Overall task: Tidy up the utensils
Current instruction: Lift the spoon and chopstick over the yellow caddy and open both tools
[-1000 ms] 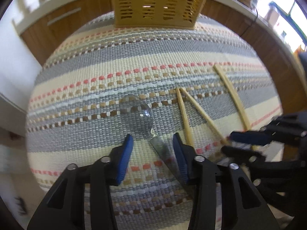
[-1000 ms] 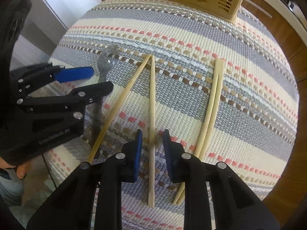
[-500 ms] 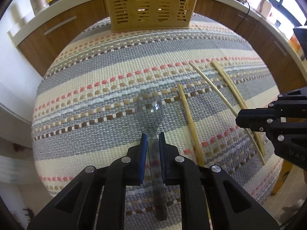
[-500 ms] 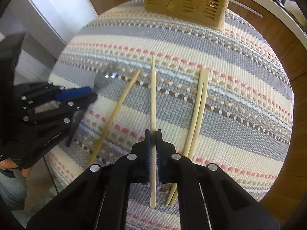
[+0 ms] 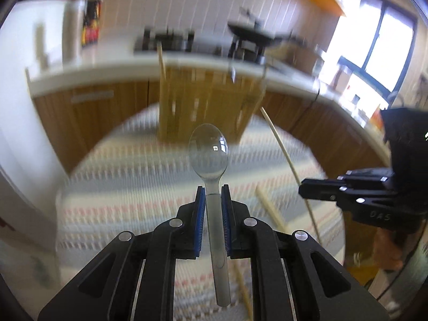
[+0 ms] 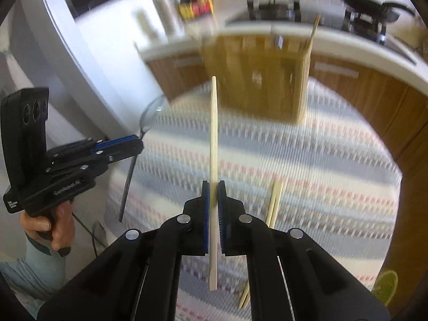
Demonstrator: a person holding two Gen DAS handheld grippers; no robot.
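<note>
My left gripper (image 5: 213,190) is shut on the handle of a clear plastic spoon (image 5: 208,152), held in the air with its bowl pointing at the yellow slotted utensil basket (image 5: 206,101). My right gripper (image 6: 213,186) is shut on one pale wooden chopstick (image 6: 213,133), lifted and pointing towards the same basket (image 6: 256,80). The chopstick also shows in the left wrist view (image 5: 283,144), and the spoon in the right wrist view (image 6: 149,115). More chopsticks lie on the striped woven mat (image 6: 321,160): a pair (image 6: 274,203) right of my right gripper and one (image 5: 267,208) right of my left gripper.
The basket stands at the far edge of the table, with a chopstick standing in it (image 6: 314,29). Behind it runs a white counter with wooden cabinets (image 5: 88,107), a stove and pan (image 6: 369,8) and bottles (image 5: 91,26). The view is motion-blurred.
Both grippers closed, the left on the spoon and the right on a chopstick, then lifted them off the mat and tilted up towards the basket.
</note>
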